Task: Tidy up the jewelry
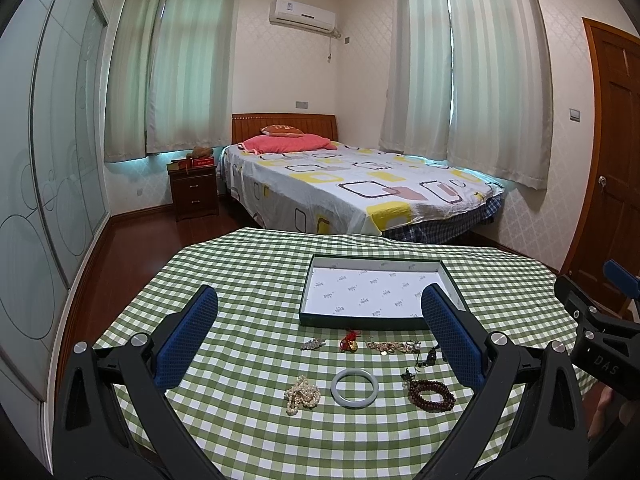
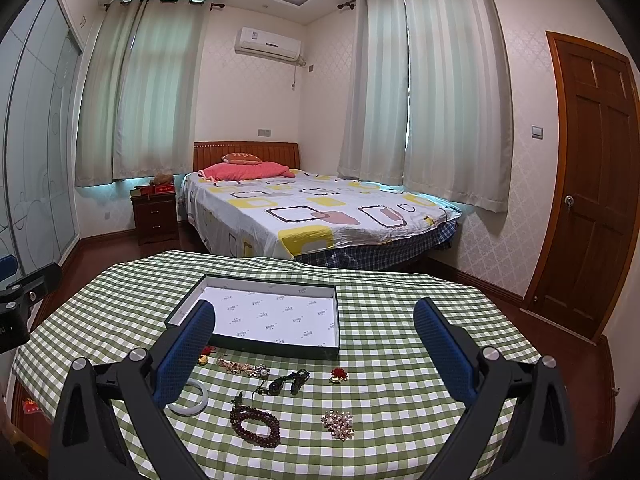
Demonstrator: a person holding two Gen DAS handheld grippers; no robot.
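Left gripper point(image 1: 320, 344) and right gripper point(image 2: 316, 350): both spread wide, holding nothing, above the checked tablecloth point(image 1: 248, 264). Jewelry pieces, including the white bangle point(image 1: 354, 389) and pearl strand point(image 1: 301, 394), lie at 6 o'clock of the shallow box point(image 1: 376, 292).

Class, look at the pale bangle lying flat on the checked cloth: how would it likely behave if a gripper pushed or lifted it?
The pale bangle looks like a rigid, glossy ring, so it probably keeps its shape but may slip between pads. Lying flat, it should slide rather than roll. If stone or glass, it could crack when dropped.
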